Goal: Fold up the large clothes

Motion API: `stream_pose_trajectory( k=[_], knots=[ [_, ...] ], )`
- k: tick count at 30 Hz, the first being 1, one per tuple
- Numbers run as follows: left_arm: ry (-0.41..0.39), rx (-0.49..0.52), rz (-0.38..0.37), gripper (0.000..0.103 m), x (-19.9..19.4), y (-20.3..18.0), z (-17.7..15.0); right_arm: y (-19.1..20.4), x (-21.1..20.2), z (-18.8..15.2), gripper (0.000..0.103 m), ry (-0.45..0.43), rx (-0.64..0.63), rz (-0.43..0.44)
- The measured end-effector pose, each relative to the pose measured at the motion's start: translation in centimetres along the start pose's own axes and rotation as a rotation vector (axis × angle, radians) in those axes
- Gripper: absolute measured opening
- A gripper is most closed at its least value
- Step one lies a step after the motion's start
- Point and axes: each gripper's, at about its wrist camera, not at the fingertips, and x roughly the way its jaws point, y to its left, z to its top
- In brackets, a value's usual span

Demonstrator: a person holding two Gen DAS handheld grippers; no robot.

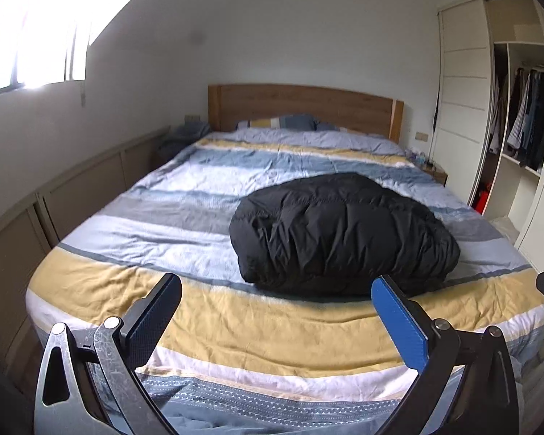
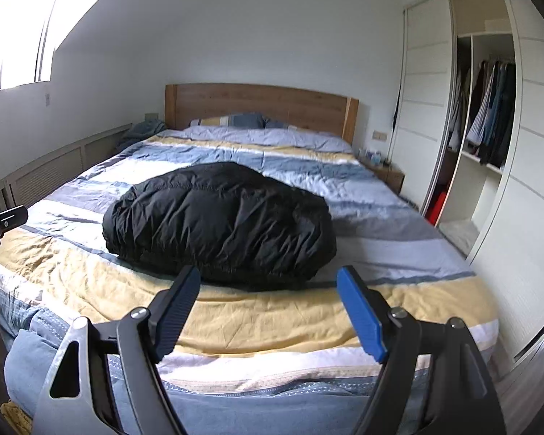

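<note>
jacket (image 1: 339,232): black puffy one, already bundled into a fat folded lump, sitting on the bed (image 1: 134,224) toward the foot end, on the grey and pale-blue stripes just behind the wide yellow stripe
left gripper (image 1: 276,290): fingers spread wide, nothing between them, held in the air off the foot of the bed, short of the jacket and a bit to its left
right gripper (image 2: 268,282): same deal, fingers spread and holding nothing, lined up pretty much square with the jacket's near edge, not touching it
bed: striped duvet in blue, grey, white and yellow, kinda wrinkly
headboard (image 1: 304,108): wood, at the far end past the jacket
pillow (image 2: 228,120): striped, up against the headboard
wardrobe (image 2: 486,116): right of the bed, door slid open, clothes hanging inside
nightstand (image 2: 391,175): between bed and wardrobe, small stuff on top, too tiny to make out
window (image 1: 36,29): on the wall to the bed's left, totally blown out with light
</note>
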Motion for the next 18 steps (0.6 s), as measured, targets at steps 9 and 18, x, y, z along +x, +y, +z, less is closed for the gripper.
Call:
stream_pose_trajectory(
  k=[9,18],
  knots=[
    [-0.052,0.009,0.085,0.103,-2.1,-0.9,-0.6,0.6,-2.7,0.8,0.077,-0.043,-0.011,-0.007],
    [-0.062,-0.007,0.056,0.103,-1.9,-1.5,-0.9,1.4,-3.2,1.3,0.077,-0.060,-0.036,-0.014]
  ],
)
